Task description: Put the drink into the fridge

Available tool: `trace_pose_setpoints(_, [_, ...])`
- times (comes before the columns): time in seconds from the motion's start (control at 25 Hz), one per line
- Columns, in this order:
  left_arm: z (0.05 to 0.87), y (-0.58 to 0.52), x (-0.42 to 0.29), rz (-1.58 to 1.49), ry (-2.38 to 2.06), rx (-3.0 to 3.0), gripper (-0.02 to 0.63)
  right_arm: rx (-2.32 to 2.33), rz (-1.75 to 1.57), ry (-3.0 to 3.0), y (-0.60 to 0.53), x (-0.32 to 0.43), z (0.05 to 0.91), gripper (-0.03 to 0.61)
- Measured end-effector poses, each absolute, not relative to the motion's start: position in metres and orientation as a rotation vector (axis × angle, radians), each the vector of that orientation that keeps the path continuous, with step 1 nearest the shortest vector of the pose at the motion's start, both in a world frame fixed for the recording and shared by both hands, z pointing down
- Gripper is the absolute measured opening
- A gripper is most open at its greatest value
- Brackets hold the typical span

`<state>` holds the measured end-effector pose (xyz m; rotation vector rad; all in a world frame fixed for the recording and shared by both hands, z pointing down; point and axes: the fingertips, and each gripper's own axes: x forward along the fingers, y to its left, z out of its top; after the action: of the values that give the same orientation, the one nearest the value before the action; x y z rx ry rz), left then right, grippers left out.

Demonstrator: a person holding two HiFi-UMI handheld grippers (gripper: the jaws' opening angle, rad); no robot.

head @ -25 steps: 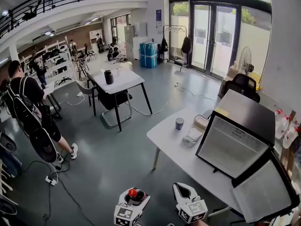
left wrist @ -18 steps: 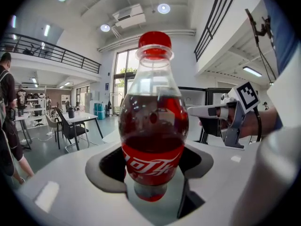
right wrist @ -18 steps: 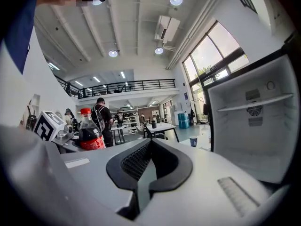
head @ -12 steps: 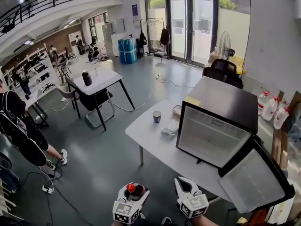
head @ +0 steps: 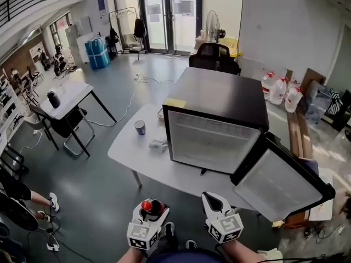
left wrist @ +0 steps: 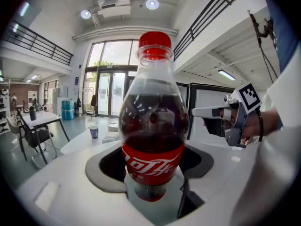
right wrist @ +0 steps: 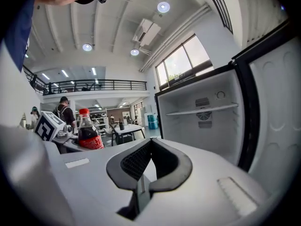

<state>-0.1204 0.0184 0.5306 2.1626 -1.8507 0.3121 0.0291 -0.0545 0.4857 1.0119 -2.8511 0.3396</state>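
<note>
One cola bottle [left wrist: 153, 121] is clenched by the left gripper [head: 151, 210]; the right gripper [head: 213, 200] is closed, empty. The open fridge [head: 219, 108] has been approached.

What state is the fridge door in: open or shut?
Open. The door stands swung out from the fridge, and the right gripper view looks in at the interior shelf.

A blue cup [head: 140, 127] stands on the white surface [head: 131, 159], a crumpled white item [head: 158, 144] near it. Beyond are a black office chair [head: 215, 58], a standing fan [head: 212, 26] and clear water jugs [head: 279, 89]. At left, a dark canister [head: 54, 99] sits on a second white surface [head: 74, 93].
</note>
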Motion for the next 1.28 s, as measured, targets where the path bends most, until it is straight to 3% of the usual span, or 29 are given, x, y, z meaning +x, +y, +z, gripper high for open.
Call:
trace_pose_setpoints(0.48, [0.538,-0.085,-0.106,0.335,-1.494,2.471,0.311,1.416,0.344,-2.628,-0.106,0.051,0.494,0.006])
trace_pose_setpoints(1.28, [0.577,-0.222,-0.070,0.466,-1.259,2.601,0.311,1.667,0.394,-2.432,-0.143,0.068,0.511,0.006])
